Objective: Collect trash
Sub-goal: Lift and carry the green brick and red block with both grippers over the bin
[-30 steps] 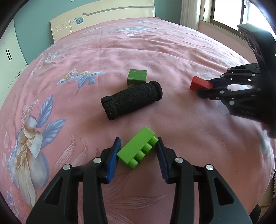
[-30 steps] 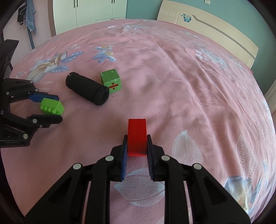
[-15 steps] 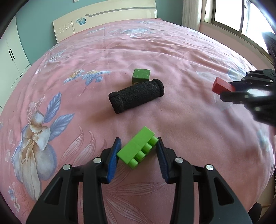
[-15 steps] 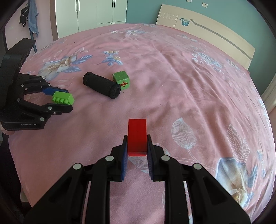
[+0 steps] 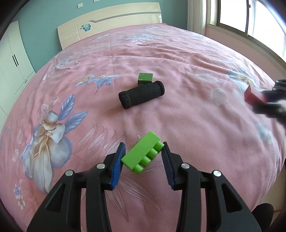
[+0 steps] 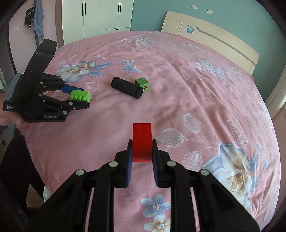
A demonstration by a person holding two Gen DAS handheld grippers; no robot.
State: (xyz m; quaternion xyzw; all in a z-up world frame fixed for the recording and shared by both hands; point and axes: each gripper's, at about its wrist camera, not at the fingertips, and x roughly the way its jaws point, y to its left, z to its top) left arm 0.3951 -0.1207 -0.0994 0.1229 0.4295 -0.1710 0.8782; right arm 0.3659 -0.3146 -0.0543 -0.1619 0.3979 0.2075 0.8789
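Left gripper (image 5: pixel 142 157) clamps green studded brick (image 5: pixel 142 154) diagonally; hard, light, could twist. Right gripper (image 6: pixel 142 149) pinches red block (image 6: pixel 142 141) flat-sided, secure. Both raised above pink bedspread (image 5: pixel 178 58), nearer than black foam roll (image 5: pixel 141 94); roll soft, light, best taken mid-length.

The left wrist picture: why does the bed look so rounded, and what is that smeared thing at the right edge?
In the left wrist view the fisheye lens bulges the bed and darkens the corners; the smear is the right gripper with its red block, blurred, while the window is washed out. In the right wrist view the same red block is sharp.
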